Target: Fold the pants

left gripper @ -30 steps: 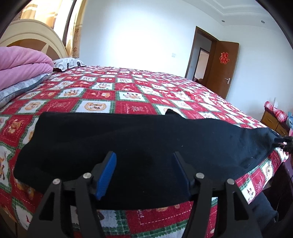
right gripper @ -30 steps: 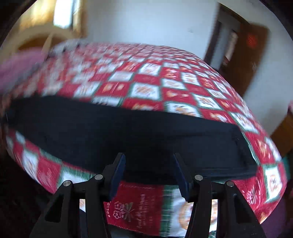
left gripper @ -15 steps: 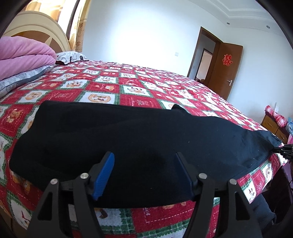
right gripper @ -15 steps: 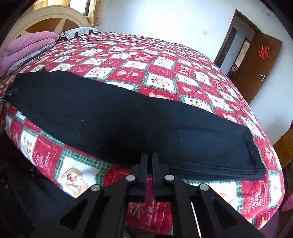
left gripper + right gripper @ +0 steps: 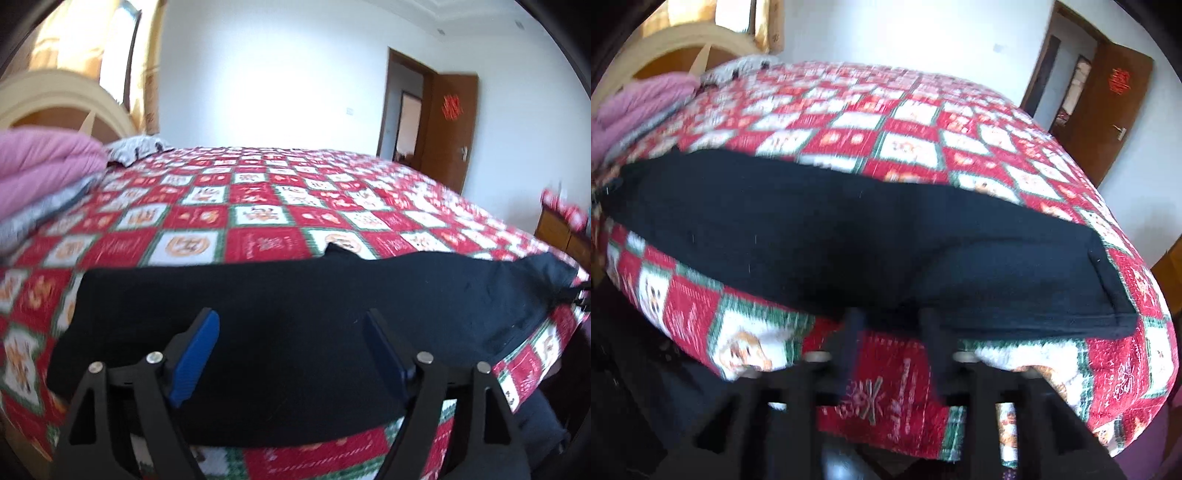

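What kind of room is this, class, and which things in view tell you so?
Most likely a home bedroom. A wide bed under a red patchwork bedspread fills the view, with an arched wooden headboard and folded pink bedding at its head, and a brown wooden door beyond.

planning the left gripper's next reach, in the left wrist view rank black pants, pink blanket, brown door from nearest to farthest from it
1. black pants: right ahead of the opening left gripper, nothing pinched.
2. pink blanket: far left, by the headboard.
3. brown door: across the bed, back right wall.
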Motion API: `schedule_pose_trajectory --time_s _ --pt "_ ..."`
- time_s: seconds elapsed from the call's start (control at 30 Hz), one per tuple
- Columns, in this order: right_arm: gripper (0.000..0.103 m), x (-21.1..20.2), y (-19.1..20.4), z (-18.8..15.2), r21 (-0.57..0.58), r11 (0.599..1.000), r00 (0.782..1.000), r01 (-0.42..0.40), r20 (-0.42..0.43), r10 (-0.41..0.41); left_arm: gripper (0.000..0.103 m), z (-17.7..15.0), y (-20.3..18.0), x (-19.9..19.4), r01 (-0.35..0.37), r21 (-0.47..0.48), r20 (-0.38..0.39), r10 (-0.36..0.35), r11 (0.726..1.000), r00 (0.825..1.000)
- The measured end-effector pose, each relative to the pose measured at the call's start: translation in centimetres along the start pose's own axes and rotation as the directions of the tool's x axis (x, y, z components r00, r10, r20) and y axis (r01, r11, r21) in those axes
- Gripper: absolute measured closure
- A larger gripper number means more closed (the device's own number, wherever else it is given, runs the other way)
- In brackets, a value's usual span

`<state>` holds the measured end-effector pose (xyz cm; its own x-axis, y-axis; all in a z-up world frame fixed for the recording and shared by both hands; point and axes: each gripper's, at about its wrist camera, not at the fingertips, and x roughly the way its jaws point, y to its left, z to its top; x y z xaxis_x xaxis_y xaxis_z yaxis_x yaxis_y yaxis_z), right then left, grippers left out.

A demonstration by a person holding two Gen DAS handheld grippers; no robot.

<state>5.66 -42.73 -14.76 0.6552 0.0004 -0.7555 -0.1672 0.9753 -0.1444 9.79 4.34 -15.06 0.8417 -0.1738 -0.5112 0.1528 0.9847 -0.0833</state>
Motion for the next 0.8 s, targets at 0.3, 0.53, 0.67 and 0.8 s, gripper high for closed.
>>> schedule_pose_trajectory --time_s 0.3,0.53,0.67,0.8 --pt "0.046 0.4 2.6 1.2 0.07 0.995 0.994 -0.067 0.088 0.06 0.02 1.0 -3.8 4.3 -0.02 0.067 -0.14 0.029 0.998 0.99" --pt "0.043 3.8 6.0 0.3 -0.05 0.998 0.999 -0.038 -0.021 0.037 0.015 -0.7 -4.2 4.9 -0.016 0.08 -0.183 0.031 0.997 0.983" --pt "0.043 3.2 5.8 0.5 -0.036 0.999 0.999 -0.041 -0.011 0.04 0.014 -0.5 -4.3 4.8 -0.013 0.075 -0.189 0.027 0.997 0.982" --pt "0.043 0.8 3.8 0.8 0.072 0.993 0.995 -0.095 0.05 0.091 0.014 -0.5 -4.0 4.4 0.001 0.046 -0.198 0.008 0.999 0.98"
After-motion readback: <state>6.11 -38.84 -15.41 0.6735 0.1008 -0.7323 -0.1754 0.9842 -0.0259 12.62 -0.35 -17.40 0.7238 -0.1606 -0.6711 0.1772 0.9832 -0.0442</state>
